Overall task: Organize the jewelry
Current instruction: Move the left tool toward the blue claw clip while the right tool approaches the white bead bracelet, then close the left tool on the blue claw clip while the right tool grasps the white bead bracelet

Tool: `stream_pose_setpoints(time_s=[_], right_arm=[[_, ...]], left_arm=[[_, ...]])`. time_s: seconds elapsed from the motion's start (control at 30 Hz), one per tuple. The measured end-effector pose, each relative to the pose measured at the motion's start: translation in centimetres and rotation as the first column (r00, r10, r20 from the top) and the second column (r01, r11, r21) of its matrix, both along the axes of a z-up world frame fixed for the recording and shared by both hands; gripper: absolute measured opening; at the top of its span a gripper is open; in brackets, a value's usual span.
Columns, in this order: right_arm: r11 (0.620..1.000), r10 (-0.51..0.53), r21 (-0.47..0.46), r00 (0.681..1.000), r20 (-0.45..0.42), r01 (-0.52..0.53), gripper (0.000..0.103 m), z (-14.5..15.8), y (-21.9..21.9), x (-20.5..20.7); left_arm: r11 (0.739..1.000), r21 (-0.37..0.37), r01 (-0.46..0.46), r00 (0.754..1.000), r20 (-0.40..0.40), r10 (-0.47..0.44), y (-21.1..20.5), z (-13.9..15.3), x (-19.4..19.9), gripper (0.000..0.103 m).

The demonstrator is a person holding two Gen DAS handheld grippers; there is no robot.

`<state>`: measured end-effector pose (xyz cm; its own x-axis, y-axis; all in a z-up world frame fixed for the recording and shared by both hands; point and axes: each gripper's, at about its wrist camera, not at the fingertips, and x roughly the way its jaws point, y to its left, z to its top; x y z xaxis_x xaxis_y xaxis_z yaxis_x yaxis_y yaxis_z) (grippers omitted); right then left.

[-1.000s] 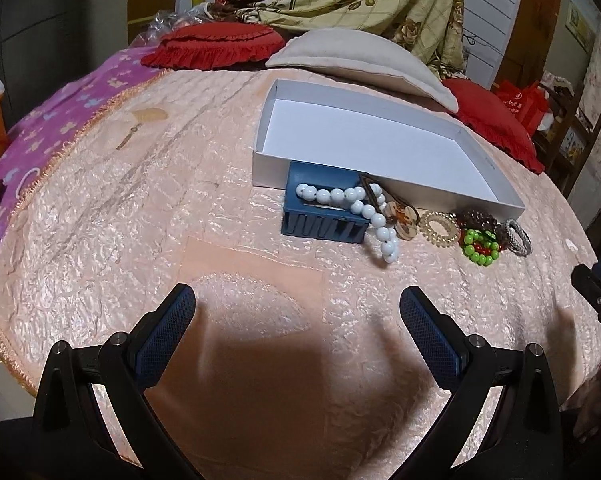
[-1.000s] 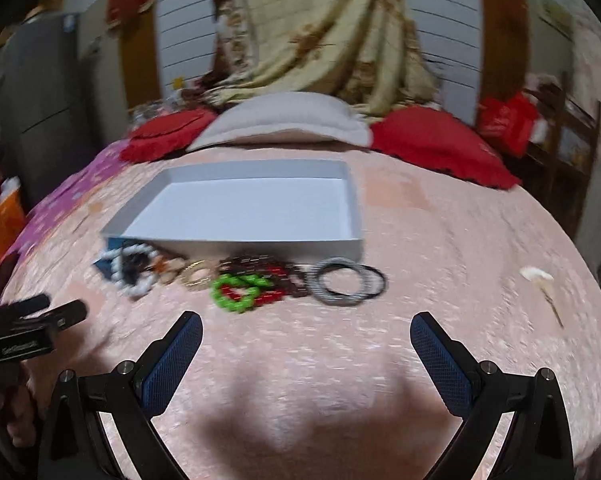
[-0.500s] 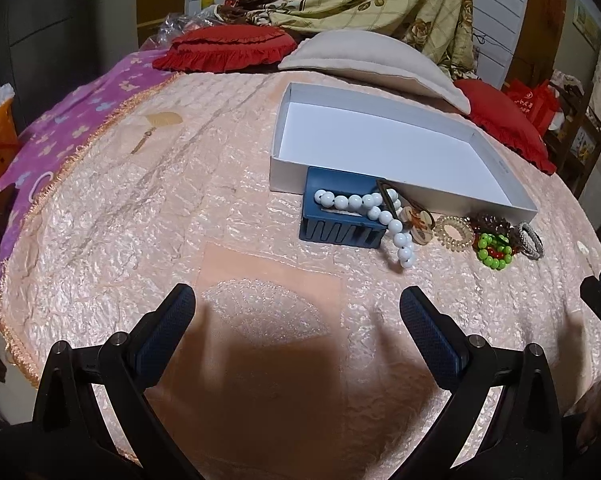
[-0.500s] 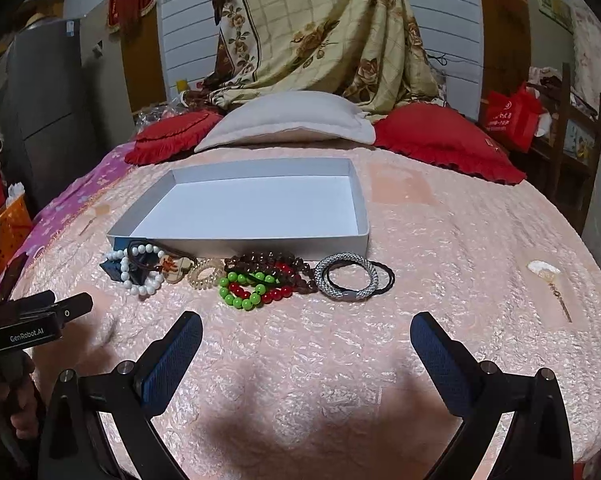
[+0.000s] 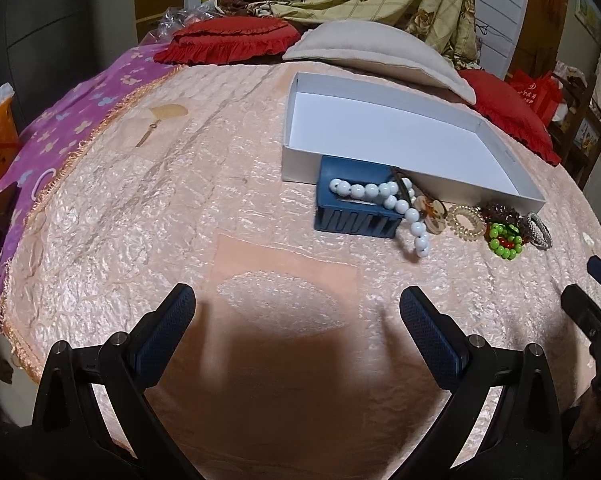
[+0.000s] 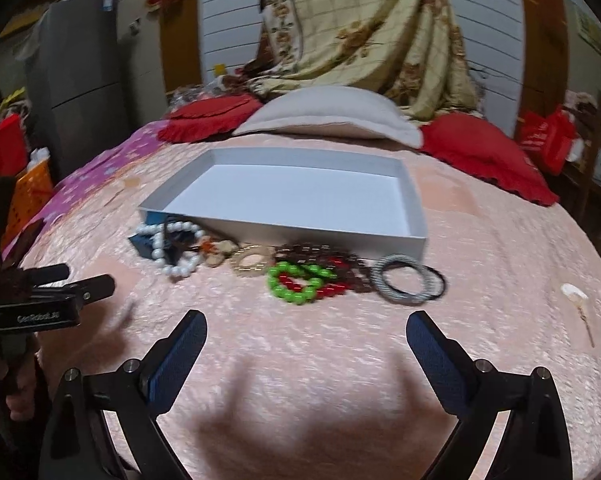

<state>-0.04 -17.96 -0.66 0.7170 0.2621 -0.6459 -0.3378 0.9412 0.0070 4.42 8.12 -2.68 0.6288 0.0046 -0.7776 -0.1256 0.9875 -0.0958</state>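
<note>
The jewelry lies in a row on the pink bedspread (image 6: 340,360), just in front of the white box (image 6: 300,196): white bead bracelet (image 6: 176,252) at 10 o'clock, green bead bracelet (image 6: 296,284) at 12, striped bangle (image 6: 404,284) at 1. The left gripper (image 5: 296,312) and the right gripper (image 6: 306,336) both hang over the bed with fingers spread wide, holding nothing.

Right view smeared, we can't separate the dark beads (image 6: 320,258) | blue holder (image 6: 150,242) half hidden behind white beads (image 6: 180,248) | right gripper (image 5: 598,300) cut off.

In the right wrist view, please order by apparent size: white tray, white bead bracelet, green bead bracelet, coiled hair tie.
1. white tray
2. white bead bracelet and green bead bracelet: alike, unranked
3. coiled hair tie
</note>
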Motion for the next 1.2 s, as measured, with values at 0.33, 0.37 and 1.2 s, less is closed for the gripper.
stream_pose_setpoints(time_s=[0.33,0.37,1.2], right_arm=[[0.991,0.110,0.086,0.992,-0.060,-0.104,0.069,-1.1,3.3,2.8],[0.988,0.126,0.097,0.990,-0.066,-0.120,0.066,-1.1,3.8,3.2],[0.922,0.362,0.192,0.924,-0.122,-0.336,0.030,-3.3,11.8,7.0]], left_arm=[[0.984,0.136,0.119,0.992,-0.050,-0.113,0.8,1.8,3.5,0.102],[0.983,0.138,0.120,0.992,-0.045,-0.115,0.8,1.7,3.6,0.102],[1.000,0.002,0.024,0.994,-0.108,-0.024,4.3,-1.1,4.2,0.102]])
